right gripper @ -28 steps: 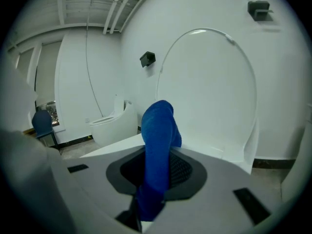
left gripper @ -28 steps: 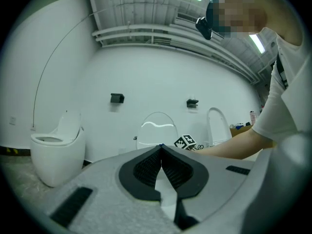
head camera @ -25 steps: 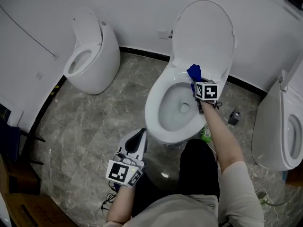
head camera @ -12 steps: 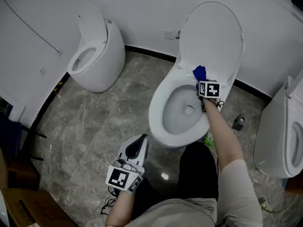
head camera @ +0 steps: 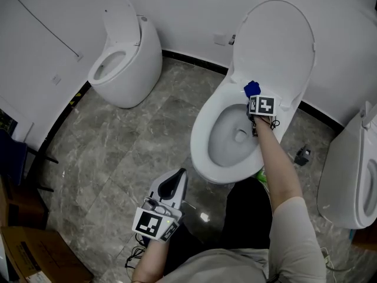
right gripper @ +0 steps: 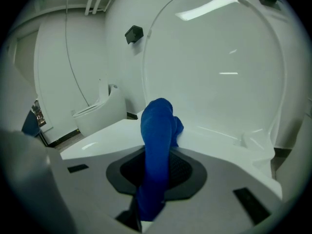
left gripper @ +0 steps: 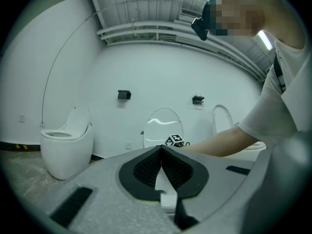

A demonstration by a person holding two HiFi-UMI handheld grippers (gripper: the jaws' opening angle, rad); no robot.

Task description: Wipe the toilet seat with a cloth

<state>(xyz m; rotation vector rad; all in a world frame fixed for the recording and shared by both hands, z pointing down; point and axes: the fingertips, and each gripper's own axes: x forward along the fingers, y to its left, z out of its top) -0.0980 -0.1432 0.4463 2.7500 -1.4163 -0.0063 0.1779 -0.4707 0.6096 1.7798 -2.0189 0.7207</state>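
A white toilet stands in the middle with its lid [head camera: 274,40] raised and its seat [head camera: 203,131] down around the bowl. My right gripper [head camera: 252,94] is shut on a blue cloth [head camera: 252,88] and holds it against the back of the seat, near the hinge. In the right gripper view the blue cloth [right gripper: 157,150] sticks up between the jaws, in front of the lid [right gripper: 219,72]. My left gripper [head camera: 171,184] hangs low near the person's legs, away from the toilet. Its jaws are shut on nothing, as the left gripper [left gripper: 161,155] view shows.
A second white toilet [head camera: 123,55] stands at the far left, and a third fixture [head camera: 350,181] at the right edge. A small dark object [head camera: 303,155] lies on the grey marble floor. A cardboard box [head camera: 32,255] sits at the lower left.
The right gripper with the blue cloth has slid a little along the back of the seat towards the hinge. The head view has shifted. The left gripper has stayed low.
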